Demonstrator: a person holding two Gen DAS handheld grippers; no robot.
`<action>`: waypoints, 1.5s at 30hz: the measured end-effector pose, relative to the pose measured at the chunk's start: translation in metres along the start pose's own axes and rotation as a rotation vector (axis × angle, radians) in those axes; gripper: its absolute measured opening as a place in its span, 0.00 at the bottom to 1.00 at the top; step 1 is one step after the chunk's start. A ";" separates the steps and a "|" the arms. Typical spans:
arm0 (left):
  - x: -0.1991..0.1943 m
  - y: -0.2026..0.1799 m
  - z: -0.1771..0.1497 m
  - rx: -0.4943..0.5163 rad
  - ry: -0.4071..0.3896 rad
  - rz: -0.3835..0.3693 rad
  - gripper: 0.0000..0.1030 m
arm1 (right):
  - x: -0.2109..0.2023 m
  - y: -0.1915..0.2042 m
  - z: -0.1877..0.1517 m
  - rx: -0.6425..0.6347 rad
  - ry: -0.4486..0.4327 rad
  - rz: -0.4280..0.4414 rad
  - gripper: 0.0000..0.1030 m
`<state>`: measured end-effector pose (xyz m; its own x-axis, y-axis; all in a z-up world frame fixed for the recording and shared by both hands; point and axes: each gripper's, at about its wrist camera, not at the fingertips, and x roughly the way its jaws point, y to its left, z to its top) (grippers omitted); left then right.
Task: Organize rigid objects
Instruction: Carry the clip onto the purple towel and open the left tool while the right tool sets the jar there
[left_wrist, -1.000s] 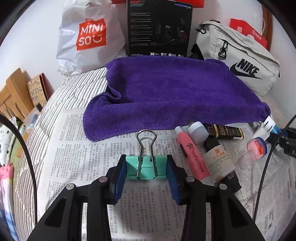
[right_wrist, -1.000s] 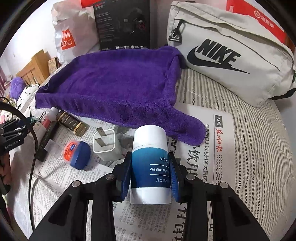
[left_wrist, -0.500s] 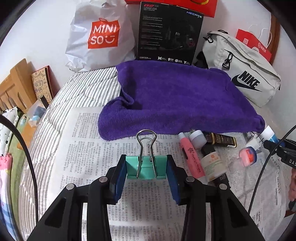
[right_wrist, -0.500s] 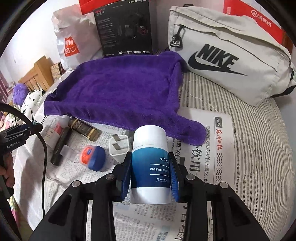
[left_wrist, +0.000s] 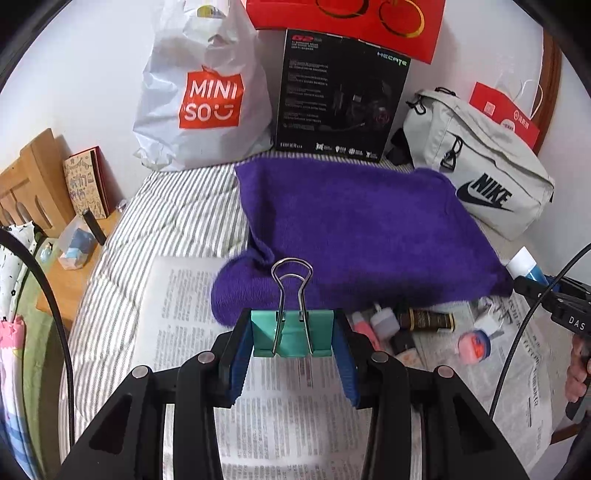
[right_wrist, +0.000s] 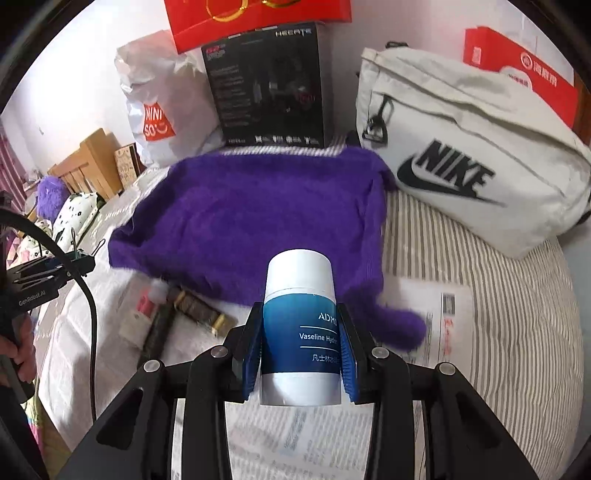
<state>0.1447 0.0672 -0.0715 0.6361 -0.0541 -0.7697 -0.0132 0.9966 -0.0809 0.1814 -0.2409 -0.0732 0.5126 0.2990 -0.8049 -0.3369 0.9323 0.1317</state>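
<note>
The left gripper (left_wrist: 293, 338) pinches a teal binder clip (left_wrist: 291, 338), wire handles pointing toward the frame's top. The right gripper (right_wrist: 300, 354) clamps an upright Vaseline bottle (right_wrist: 300, 325), white cap uppermost.

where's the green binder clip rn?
Left wrist view, centre: the green binder clip is clamped between the left gripper pads, wire handles up, above the newspaper, just short of the purple towel.

A striped bed (left_wrist: 177, 218) is carrying a purple towel (left_wrist: 354, 229) and spread newspaper (left_wrist: 184, 321) nearer the front. Along its far edge, a Miniso bag (left_wrist: 207, 92), black box (left_wrist: 340, 96) and Nike bag (left_wrist: 480, 184) are sitting against the wall.
</note>
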 end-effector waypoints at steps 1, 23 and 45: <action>0.000 0.000 0.004 0.001 -0.001 0.000 0.38 | 0.001 0.001 0.004 -0.001 -0.002 0.005 0.35; 0.085 -0.018 0.083 0.026 0.013 -0.005 0.38 | 0.095 -0.026 0.067 0.023 0.036 -0.022 0.35; 0.141 -0.021 0.084 0.051 0.099 0.007 0.38 | 0.134 -0.025 0.071 -0.040 0.075 -0.018 0.36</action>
<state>0.2990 0.0442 -0.1251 0.5569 -0.0502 -0.8291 0.0233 0.9987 -0.0449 0.3143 -0.2097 -0.1434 0.4590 0.2649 -0.8480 -0.3607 0.9279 0.0946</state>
